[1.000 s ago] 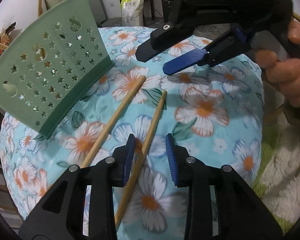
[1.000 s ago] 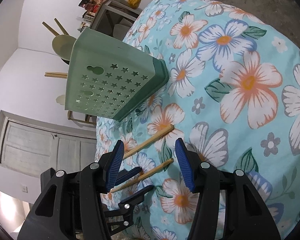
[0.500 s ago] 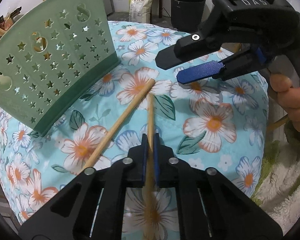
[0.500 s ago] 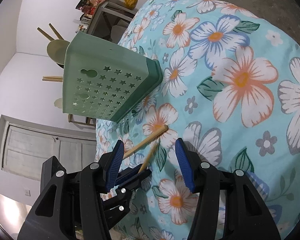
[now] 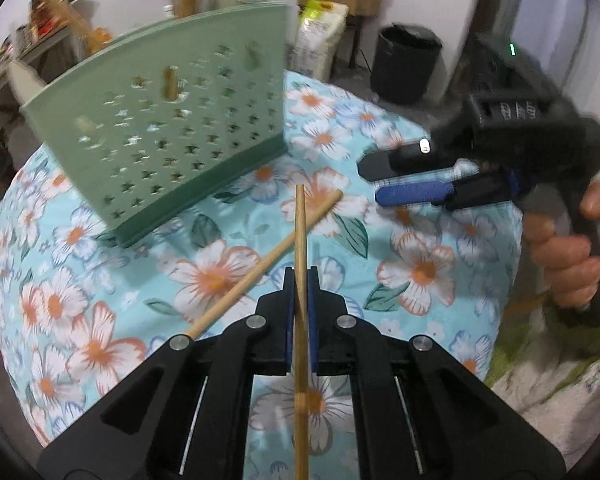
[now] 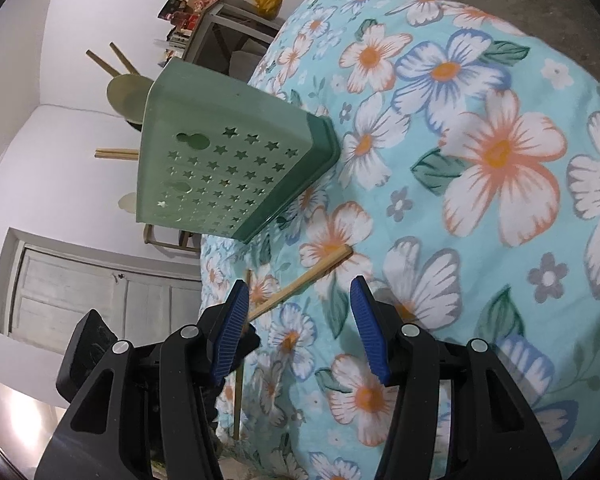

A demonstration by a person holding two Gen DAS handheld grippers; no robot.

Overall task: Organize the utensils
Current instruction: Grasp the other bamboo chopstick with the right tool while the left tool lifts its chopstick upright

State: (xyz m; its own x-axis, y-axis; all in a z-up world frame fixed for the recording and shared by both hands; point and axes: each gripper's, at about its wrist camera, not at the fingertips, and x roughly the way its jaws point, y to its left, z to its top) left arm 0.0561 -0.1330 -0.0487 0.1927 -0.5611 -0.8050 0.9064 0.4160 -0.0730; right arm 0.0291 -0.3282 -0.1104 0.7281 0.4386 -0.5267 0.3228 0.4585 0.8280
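One round wooden chopstick [image 5: 300, 232] clamped, left hand-held gripper [image 5: 300, 280]

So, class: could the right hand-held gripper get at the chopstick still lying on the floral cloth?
Probably yes. The right hand-held gripper is open and empty, and the lying chopstick runs between its jaws, uncovered. The left hand-held gripper holds the other chopstick nearby, which might get in the way.
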